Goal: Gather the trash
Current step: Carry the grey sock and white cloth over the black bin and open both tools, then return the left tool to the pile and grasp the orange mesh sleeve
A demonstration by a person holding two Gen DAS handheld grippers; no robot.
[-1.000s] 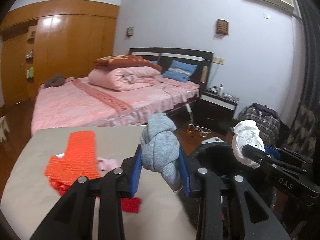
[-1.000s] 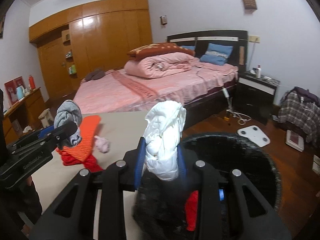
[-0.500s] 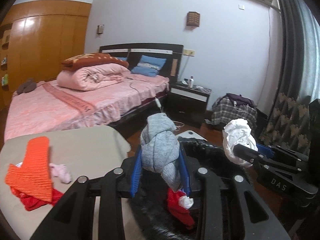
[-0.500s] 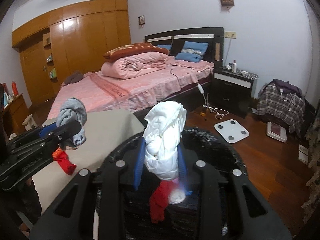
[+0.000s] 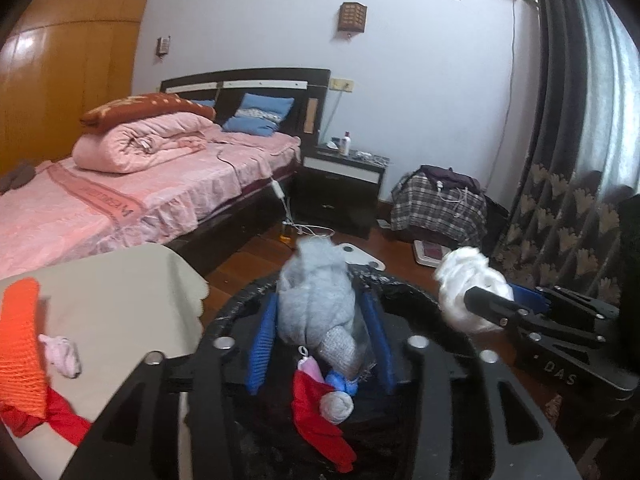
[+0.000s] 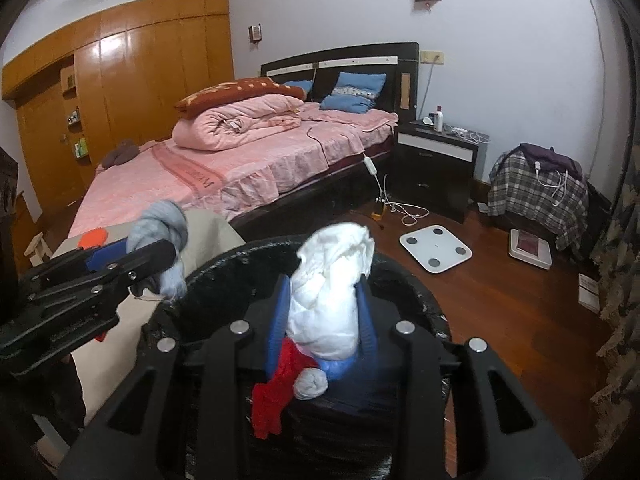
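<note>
My left gripper (image 5: pixel 320 320) is shut on a grey knotted cloth (image 5: pixel 316 296) and holds it over the black-lined trash bin (image 5: pixel 240 308). My right gripper (image 6: pixel 324 312) is shut on a crumpled white cloth (image 6: pixel 332 280), also over the bin (image 6: pixel 420 296). Inside the bin lie a red cloth (image 5: pixel 316 416), a rolled grey sock (image 5: pixel 336 406) and a blue piece (image 6: pixel 338 366). Each gripper shows in the other's view, the left gripper (image 6: pixel 132 256) at the left and the right gripper (image 5: pixel 492 312) at the right.
A beige table (image 5: pixel 120 292) at the left holds an orange knitted cloth (image 5: pixel 18 344), a small pink cloth (image 5: pixel 60 354) and a red cloth (image 5: pixel 44 420). Beyond are a pink bed (image 6: pixel 240 160), a nightstand (image 6: pixel 436 160), a white scale (image 6: pixel 436 248) on the wood floor and a curtain (image 5: pixel 580 120).
Both grippers have swung right from over the table to over the bin, still holding their cloths. The table and its orange cloth have slid to the left of view.
</note>
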